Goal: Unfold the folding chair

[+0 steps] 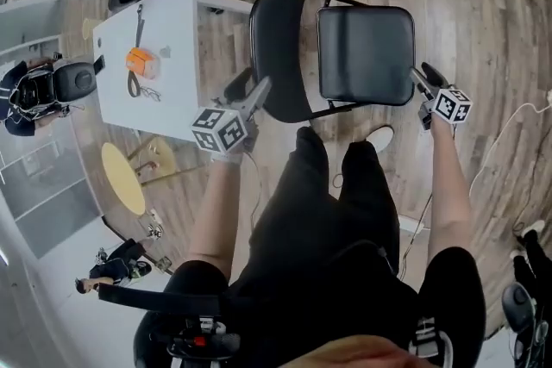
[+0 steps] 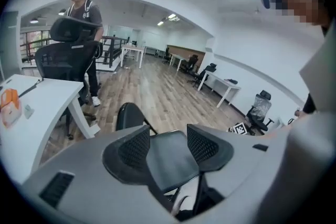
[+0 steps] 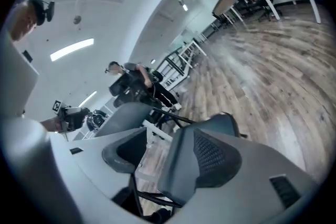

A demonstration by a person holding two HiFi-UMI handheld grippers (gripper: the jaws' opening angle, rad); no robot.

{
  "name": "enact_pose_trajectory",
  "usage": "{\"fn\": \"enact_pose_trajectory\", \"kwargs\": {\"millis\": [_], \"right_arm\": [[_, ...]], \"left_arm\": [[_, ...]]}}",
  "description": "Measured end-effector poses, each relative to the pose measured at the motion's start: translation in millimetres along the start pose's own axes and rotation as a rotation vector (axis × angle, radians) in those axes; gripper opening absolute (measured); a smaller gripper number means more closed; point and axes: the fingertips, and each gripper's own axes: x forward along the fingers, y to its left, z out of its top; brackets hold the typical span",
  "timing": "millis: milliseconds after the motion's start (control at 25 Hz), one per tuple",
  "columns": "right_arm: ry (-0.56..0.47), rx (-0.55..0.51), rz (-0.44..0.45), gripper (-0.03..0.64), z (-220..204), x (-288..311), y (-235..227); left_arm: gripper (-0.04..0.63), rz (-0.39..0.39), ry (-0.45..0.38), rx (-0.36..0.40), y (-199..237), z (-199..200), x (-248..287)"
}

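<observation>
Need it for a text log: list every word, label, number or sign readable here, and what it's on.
No words or numbers can be read.
Left cube: black-and-white square markers, no letters.
Right cube: the same.
Orange box on the table: any print too small to read.

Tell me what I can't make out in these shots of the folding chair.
- Folding chair feet: head view, hidden under its seat and the person's legs.
- Orange object on the white table: head view, too small to identify.
- Chair's frame below the seat: left gripper view, covered by the left gripper and its body.
</observation>
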Motion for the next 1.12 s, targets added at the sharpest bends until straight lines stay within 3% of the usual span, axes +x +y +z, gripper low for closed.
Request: {"fn": "enact_pose_trajectory", "kwargs": {"millis": [200, 320, 480, 600, 760, 840, 960, 1120], "right_arm": [[-0.036, -0.255, 0.162, 0.286, 70, -35, 173], [-0.065, -0.358, 0.241, 0.285, 92, -58, 263], [-0.078, -0.506, 0.302, 0.285, 108, -91, 350], [-0.091, -0.591, 0.328, 0.241, 110, -114, 398], [-0.139, -0.667, 0.340, 0.091, 111, -139, 451], [-0.185, -0.706, 0.309, 0.008, 114, -148, 471], [-0.231, -0.716, 0.306, 0.008, 114, -159, 500], [-0.227, -0.779, 0.306, 0.008, 104, -157, 528]], "left_arm": [[0.221, -0.159, -0.181, -0.005, -82, 50, -35], [0.219, -0.224, -0.221, 0.067, -123, 69, -64], [0.219, -0.285, -0.280, 0.162, -171, 82, -93], [0.202, -0.308, -0.312, 0.227, -193, 82, -115], [0.036, -0.350, -0.362, 0.245, -212, 76, -143], [0.005, -0.384, -0.370, 0.274, -222, 72, -155], [0.005, -0.412, -0.379, 0.306, -227, 67, -167], [0.005, -0.432, -0.413, 0.283, -223, 79, -181]]}}
